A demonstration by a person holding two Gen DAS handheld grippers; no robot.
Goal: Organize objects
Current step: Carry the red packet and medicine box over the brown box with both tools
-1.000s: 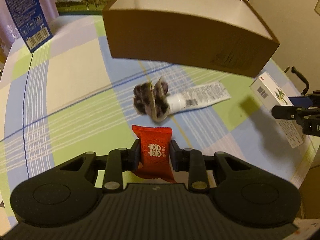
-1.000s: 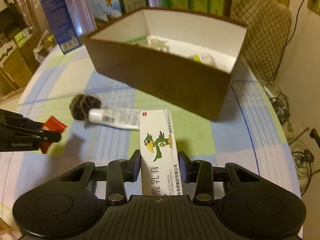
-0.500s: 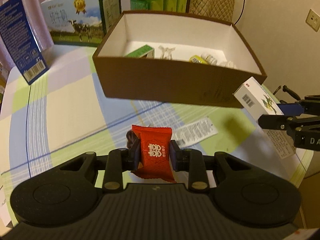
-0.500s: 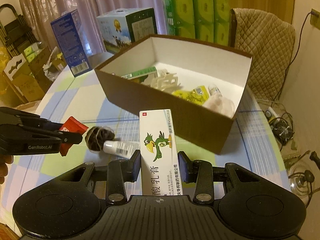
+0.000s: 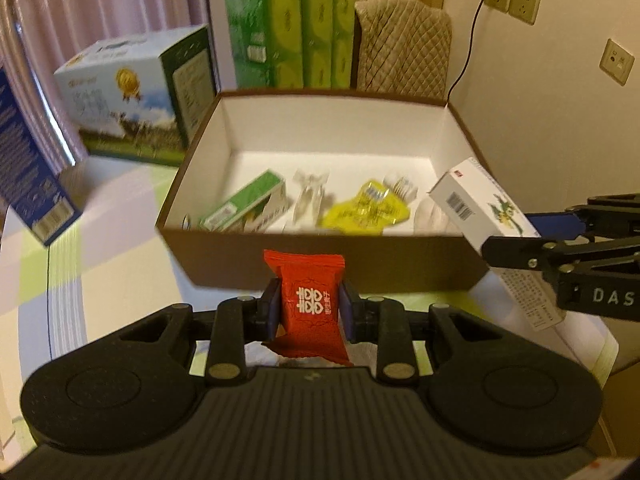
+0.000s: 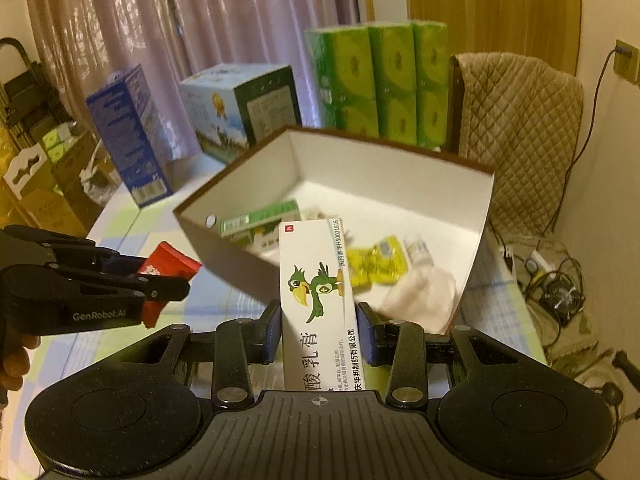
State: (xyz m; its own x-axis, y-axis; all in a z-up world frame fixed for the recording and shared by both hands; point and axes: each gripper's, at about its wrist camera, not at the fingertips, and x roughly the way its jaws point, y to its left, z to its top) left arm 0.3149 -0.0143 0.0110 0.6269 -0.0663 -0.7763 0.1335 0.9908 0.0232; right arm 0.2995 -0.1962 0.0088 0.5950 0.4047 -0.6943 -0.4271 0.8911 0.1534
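- The left tongs are clamped on a red candy packet, held above the counter just in front of the near wall of the brown box.
- The right tongs are clamped on a white medicine carton printed with a green bird; its far end reaches over the near rim of the box.
- From the left wrist view, the carton hangs over the right near corner of the box.
- Inside the box lie a green-and-white carton, a yellow sachet, a clear plastic piece and something white in the corner.
- Behind the box stand a milk carton case, green tissue packs and a blue box.
- The counter wears a checked cloth of green, blue and white.
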